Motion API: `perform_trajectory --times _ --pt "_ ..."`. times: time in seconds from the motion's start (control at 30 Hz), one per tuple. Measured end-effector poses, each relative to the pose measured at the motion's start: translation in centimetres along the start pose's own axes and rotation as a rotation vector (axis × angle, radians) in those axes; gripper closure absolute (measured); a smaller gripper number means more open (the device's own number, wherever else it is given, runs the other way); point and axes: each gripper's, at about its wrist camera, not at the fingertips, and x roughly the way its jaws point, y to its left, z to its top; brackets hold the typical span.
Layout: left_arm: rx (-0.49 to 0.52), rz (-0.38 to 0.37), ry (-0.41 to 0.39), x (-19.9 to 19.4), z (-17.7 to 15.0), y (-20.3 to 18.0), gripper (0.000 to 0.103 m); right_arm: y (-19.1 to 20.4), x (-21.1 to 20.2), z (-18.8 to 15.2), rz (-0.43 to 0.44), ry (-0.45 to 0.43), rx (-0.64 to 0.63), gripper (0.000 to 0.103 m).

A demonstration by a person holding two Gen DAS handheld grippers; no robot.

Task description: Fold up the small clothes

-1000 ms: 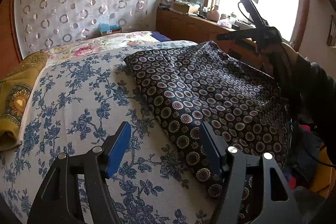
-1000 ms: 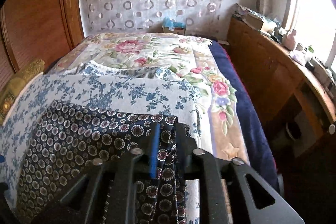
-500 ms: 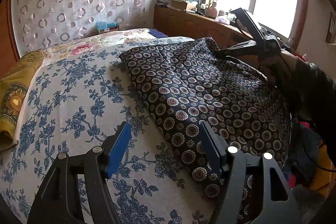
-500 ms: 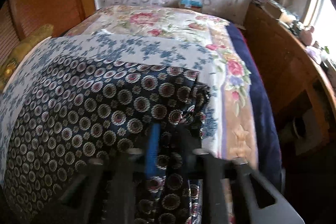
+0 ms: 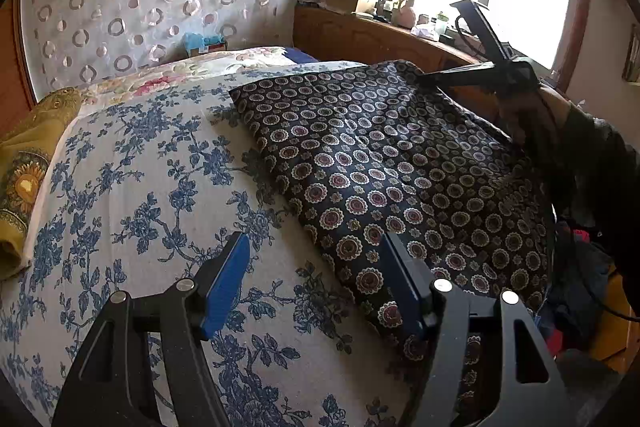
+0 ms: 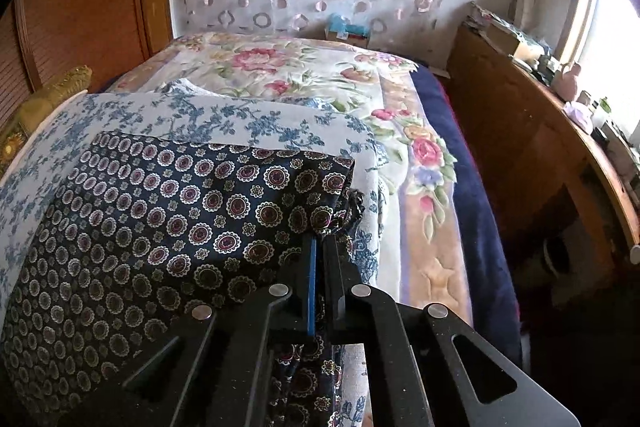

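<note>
A dark navy garment [image 5: 392,179] printed with round medallions lies spread on the bed's right side, over a white sheet with blue flowers [image 5: 132,195]. My left gripper [image 5: 316,263] hovers open above the garment's near left edge, nothing between its blue pads. My right gripper [image 6: 320,247] is shut on the dark garment [image 6: 168,227] at its far right corner, cloth bunched between the pads. In the left wrist view the right gripper [image 5: 424,79] shows at the far corner, held by a gloved hand [image 5: 524,111].
A floral quilt [image 6: 304,75] and a blue blanket [image 6: 468,211] cover the bed's far part. A wooden cabinet [image 6: 532,155] with clutter runs along the window side. A yellow pillow [image 5: 24,171] lies at the left edge. Clothes [image 5: 576,283] are piled at the lower right.
The right gripper sank toward the bed and closed tight on the garment's corner. The left gripper kept still and stayed open.
</note>
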Motion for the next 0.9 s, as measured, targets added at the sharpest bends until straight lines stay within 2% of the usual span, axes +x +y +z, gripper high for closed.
perform_trajectory --times 0.07,0.13,0.23,0.27,0.3,0.57,0.73,0.9 --pt "0.001 -0.003 0.004 0.0 0.0 -0.1 0.035 0.2 -0.4 0.0 -0.001 0.003 0.013 0.100" --pt "0.003 -0.006 0.008 0.0 -0.2 -0.2 0.035 0.6 -0.9 0.0 -0.018 -0.004 0.016 0.094" --pt "0.009 -0.022 0.019 -0.1 -0.6 -0.4 0.035 1.3 -2.8 -0.9 -0.011 -0.023 0.006 0.069" --pt "0.013 -0.024 0.024 -0.1 -0.7 -0.4 0.035 1.6 -3.5 -1.6 -0.008 -0.027 0.001 0.056" --pt "0.017 -0.026 0.032 -0.1 -0.9 -0.5 0.035 2.0 -4.2 -2.3 -0.011 -0.032 -0.005 0.052" --pt "0.040 -0.061 0.066 -0.3 -2.0 -1.5 0.035 4.1 -9.3 -8.2 0.022 -0.058 -0.005 0.051" --pt "0.037 -0.088 0.088 -0.1 -2.2 -1.9 0.052 5.1 -10.6 -10.2 0.041 -0.048 -0.001 0.050" --pt "0.031 -0.117 0.111 -0.2 -2.8 -2.3 0.060 6.2 -11.0 -10.7 0.080 -0.061 0.005 0.050"
